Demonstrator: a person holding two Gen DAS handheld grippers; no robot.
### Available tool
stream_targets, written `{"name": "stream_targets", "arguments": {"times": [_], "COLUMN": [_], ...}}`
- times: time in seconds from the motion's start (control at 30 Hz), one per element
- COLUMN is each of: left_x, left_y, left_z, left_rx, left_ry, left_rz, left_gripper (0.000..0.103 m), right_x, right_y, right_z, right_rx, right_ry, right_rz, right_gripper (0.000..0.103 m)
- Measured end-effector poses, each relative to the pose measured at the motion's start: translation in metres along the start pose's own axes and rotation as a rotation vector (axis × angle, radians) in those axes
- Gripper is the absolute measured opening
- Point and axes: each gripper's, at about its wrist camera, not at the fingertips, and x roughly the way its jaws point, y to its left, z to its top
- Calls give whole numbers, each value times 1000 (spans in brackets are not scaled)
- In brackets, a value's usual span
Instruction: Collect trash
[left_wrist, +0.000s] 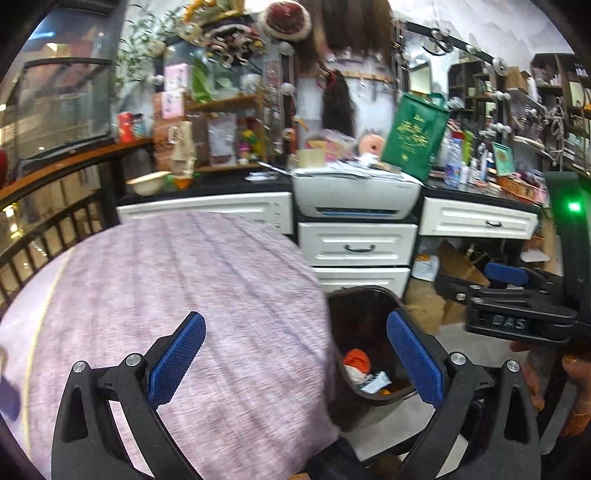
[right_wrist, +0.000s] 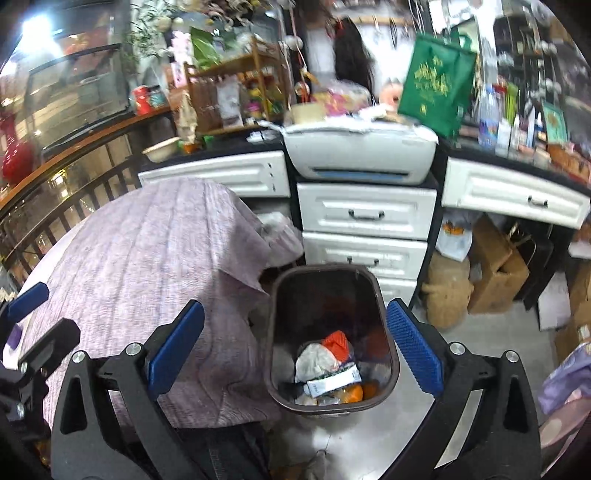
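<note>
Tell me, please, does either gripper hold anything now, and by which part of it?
Nothing is held. The left gripper and the right gripper both stand open and empty. The trash lies in the bin beside the table.

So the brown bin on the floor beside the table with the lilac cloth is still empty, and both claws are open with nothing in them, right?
Not quite. The brown bin is not empty: the right wrist view shows wrappers and orange scraps lying at its bottom. The rest holds: it stands on the floor beside the table with the lilac cloth, and the left gripper and right gripper are open with nothing in them.
</note>
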Motion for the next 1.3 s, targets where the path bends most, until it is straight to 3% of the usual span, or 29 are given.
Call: {"name": "stream_targets", "arguments": {"times": [0.13, 0.27, 0.37, 0.5, 0.83, 1.3], "left_x": [-24, -45, -60, -81, -97, -98], "left_y": [19, 30, 33, 39, 41, 39], "left_z": [-2, -6, -11, -16, -20, -24], "left_rx": [-49, -79, -90, -127, -155, -139], "left_ry": [-34, -66, -97, -147, -188, -193], "left_rz": [38, 70, 108, 144, 153, 149], "left_gripper": [97, 97, 97, 97, 97, 97], "right_x": [-23, -54, -73, -91, -119, -118], "right_y": [18, 35, 44, 51, 63, 55], "right_z": [-6, -19, -27, -37, -53, -52], "right_rx": [-44, -99, -117, -117, -133, -108], "right_ry": [-59, -197, -241, -254, -354, -348], "right_rz": [-8, -44, -56, -10, -30, 19], "right_gripper": [97, 97, 97, 97, 97, 97]}}
